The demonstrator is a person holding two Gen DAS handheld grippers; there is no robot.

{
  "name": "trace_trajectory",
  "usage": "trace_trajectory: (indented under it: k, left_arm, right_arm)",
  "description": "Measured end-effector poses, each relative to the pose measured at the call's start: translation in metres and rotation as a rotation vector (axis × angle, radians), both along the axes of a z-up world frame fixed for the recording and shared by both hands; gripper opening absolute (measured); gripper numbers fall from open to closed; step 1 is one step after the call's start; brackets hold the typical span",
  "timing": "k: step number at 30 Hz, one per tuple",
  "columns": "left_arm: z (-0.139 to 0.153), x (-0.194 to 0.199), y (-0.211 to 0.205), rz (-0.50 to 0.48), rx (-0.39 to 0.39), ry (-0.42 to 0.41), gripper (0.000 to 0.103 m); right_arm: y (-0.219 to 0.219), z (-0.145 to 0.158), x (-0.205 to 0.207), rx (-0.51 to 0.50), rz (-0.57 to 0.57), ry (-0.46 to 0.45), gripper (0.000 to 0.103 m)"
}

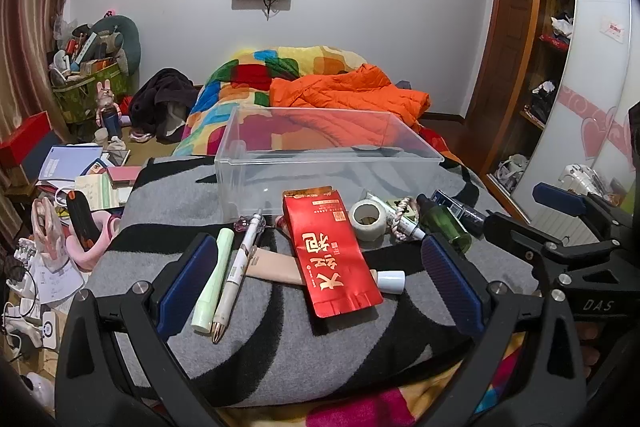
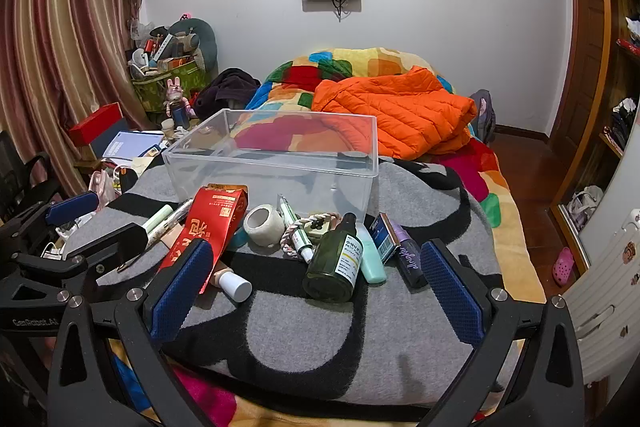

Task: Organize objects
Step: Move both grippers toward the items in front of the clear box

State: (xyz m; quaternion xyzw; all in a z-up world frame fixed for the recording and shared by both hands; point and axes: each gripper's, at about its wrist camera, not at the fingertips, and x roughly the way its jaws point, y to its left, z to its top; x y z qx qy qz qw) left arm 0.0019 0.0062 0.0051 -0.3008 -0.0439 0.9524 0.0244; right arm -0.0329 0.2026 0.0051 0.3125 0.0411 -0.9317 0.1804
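On the bed, a grey and black blanket (image 1: 280,347) carries a loose scatter of small things in front of a clear plastic bin (image 1: 320,163), which stands upright toward the far side of the blanket. Nearest the left claw (image 1: 320,287) lie a pale green tube (image 1: 214,279) and a white pen (image 1: 240,267) side by side, just inside its left finger, and a red paper packet (image 1: 332,255) resting across a beige tube with a white cap (image 1: 390,281). Beyond the packet sit a roll of white tape (image 1: 370,219) and a dark green bottle (image 1: 448,223) lying on its side. The left claw hangs wide open above the blanket with nothing between its blue pads. The right claw (image 2: 316,291) is likewise spread wide and holds nothing; from its view the green bottle (image 2: 334,263) lies between the fingers, touching a mint tube (image 2: 370,259), with a purple-capped black tube (image 2: 410,259) just beside that near the right pad. A braided cord (image 2: 296,227) lies between tape roll (image 2: 264,223) and bottle. An orange jacket (image 2: 400,107) is heaped behind the bin on a multicoloured quilt (image 2: 340,63).
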Motion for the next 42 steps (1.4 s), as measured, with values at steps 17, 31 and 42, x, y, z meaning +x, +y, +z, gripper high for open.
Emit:
trace_trajectory:
  k: [17,31,42]
  left_arm:
    - [-0.004,0.000,-0.004,-0.024,0.019,0.008,0.103]
    - [-0.012,-0.005,-0.004,-0.053,0.013,-0.023,0.103]
    - [-0.018,-0.017,-0.042,0.003,0.017,-0.080,0.086]
  right_arm:
    - [0.001,0.000,0.000,0.002,0.001,-0.001,0.103]
    - [0.001,-0.017,-0.013,0.009,0.026,-0.037,0.103]
    - [0.031,-0.024,-0.047,0.032,-0.040,-0.067,0.103]
